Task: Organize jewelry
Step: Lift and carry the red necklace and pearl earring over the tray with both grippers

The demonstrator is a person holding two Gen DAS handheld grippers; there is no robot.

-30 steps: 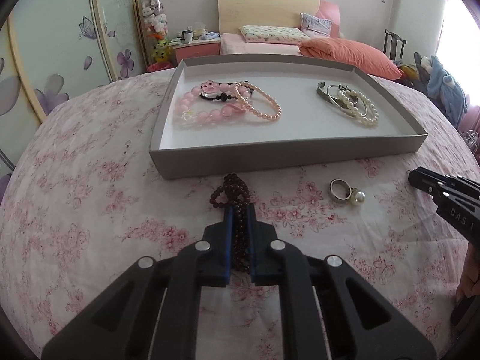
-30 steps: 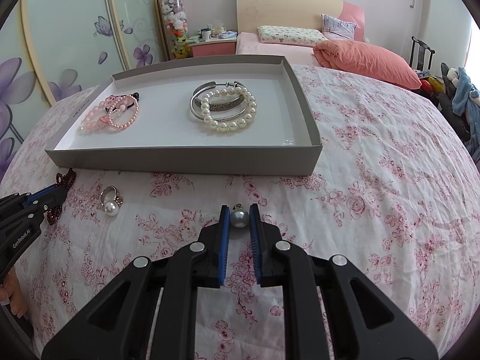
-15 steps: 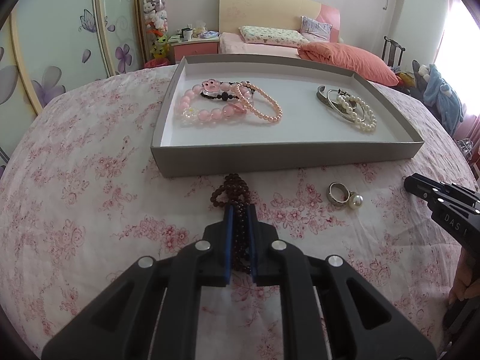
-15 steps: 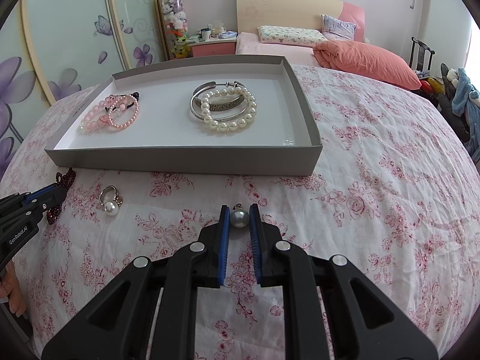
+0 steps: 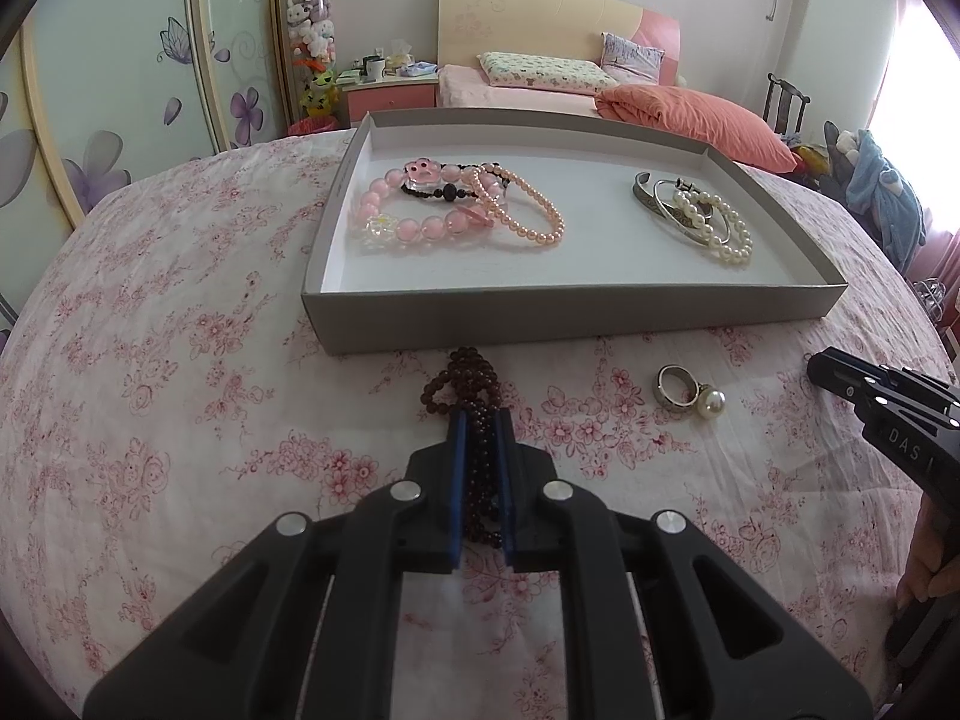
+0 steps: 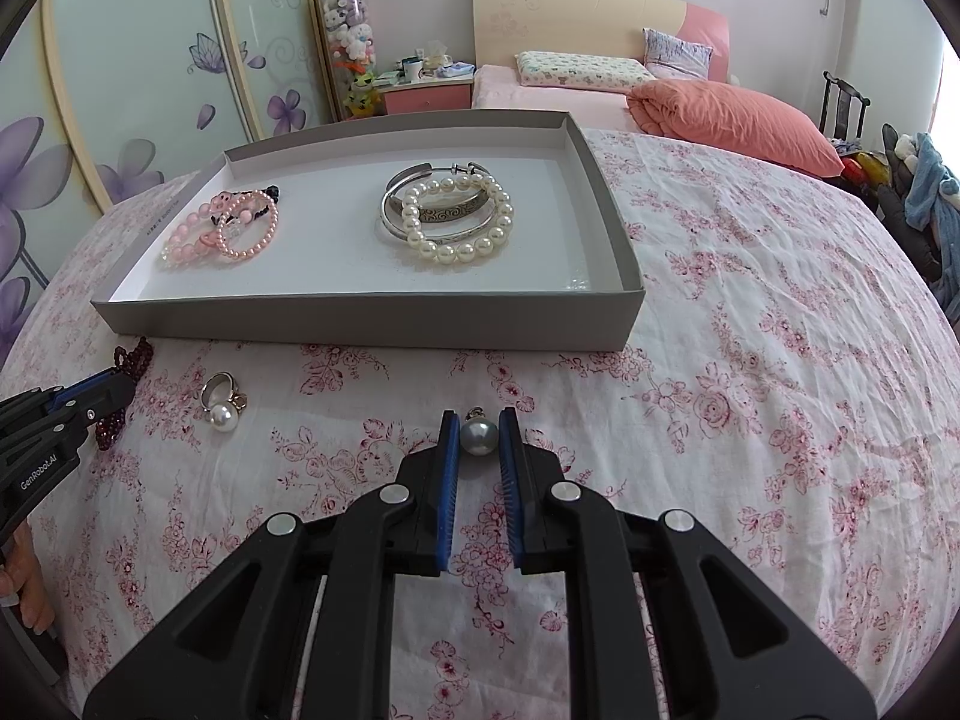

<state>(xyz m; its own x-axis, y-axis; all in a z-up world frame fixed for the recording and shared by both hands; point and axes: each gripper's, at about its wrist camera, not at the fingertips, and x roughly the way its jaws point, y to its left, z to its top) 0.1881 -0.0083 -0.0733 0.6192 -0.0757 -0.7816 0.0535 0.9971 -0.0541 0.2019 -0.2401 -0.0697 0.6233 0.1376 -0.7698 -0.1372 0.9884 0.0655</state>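
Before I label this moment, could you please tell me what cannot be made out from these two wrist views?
- Left wrist view: the near end of the dark bead bracelet is covered by the left gripper.
- Left wrist view: the right gripper is cut off by the frame edge, so its pearl is unseen.
- Right wrist view: the grey pearl has a tiny metal loop; what it is cannot be told.
- Right wrist view: the printing on the tray is too small.

White cloth [image 6: 750, 360] printed with pink-red roses and sprigs. On it: grey tray [image 6: 372, 321], white inside. In the tray: pale pink beads [image 5: 414, 222], salmon pearl string [image 5: 528, 216], cream pearl bracelet [image 6: 462, 219], silver bangles [image 6: 399, 192]. Before the tray: dark maroon bead string [image 5: 465, 378], silver ring with white pearl [image 5: 690, 393], grey pearl [image 6: 478, 437]. Black claws, blue pads [image 6: 447, 462].
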